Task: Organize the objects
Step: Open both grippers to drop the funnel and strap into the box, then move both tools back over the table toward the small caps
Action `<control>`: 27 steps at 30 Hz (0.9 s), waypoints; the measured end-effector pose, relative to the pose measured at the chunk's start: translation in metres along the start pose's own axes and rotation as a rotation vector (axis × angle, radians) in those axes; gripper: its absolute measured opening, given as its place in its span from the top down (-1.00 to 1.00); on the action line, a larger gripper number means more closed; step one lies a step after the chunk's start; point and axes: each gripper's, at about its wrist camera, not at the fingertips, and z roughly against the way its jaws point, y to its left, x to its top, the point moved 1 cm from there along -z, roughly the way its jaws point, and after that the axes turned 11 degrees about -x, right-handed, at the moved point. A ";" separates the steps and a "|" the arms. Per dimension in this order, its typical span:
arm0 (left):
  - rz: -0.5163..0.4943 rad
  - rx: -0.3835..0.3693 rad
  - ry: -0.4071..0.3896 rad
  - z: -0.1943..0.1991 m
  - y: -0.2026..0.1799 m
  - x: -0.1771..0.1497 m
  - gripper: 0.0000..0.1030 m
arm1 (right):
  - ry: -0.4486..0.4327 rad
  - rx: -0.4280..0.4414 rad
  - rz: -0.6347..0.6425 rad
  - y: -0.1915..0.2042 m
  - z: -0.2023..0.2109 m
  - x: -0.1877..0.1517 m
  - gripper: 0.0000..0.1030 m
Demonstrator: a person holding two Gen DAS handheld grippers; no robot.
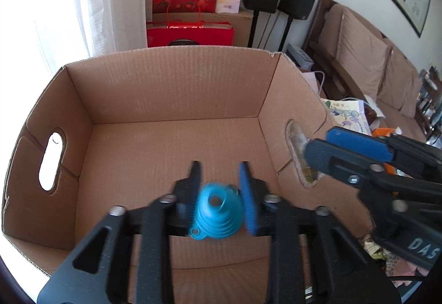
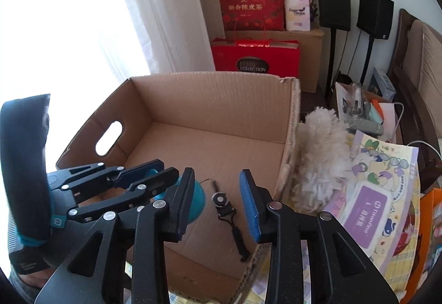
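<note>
Black gripper fingers with blue pads fill the foreground of both wrist views. Left gripper (image 1: 221, 177): jaws parted, a blue collapsible funnel (image 1: 218, 210) blurred between the pads; the funnel sits close against the right pad, and whether either pad presses on it cannot be told. It lies over the floor of the cardboard box (image 1: 171, 83), near the front wall.

Right gripper (image 2: 216, 179): jaws spread, nothing between the pads. Beneath the gap, on the box floor, lies a small black strap with a round clip (image 2: 225, 207). Seen from the right wrist, the left gripper reaches into the box from the left, the funnel partly hidden behind the fingers.

Outside the right wall of the box: a white fluffy duster (image 2: 320, 149), touching the cardboard, and a purple pack of wipes (image 2: 370, 204) beside it. Background: red gift bags (image 2: 251, 5), two black speakers (image 2: 353, 5), a brown sofa (image 1: 367, 55).
</note>
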 end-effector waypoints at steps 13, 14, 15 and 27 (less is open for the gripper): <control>-0.032 0.030 -0.108 0.024 -0.015 0.008 -0.72 | -0.084 -0.074 -0.047 -0.039 0.048 -0.007 -0.16; -0.035 0.034 -0.114 0.026 -0.018 0.008 -0.79 | -0.088 -0.081 -0.050 -0.042 0.050 -0.008 -0.20; -0.038 0.035 -0.122 0.027 -0.020 0.008 -0.83 | -0.091 -0.088 -0.052 -0.044 0.053 -0.010 -0.22; -0.085 0.019 -0.170 0.039 -0.057 0.002 -0.97 | -0.084 -0.160 -0.141 -0.085 0.074 -0.032 -0.66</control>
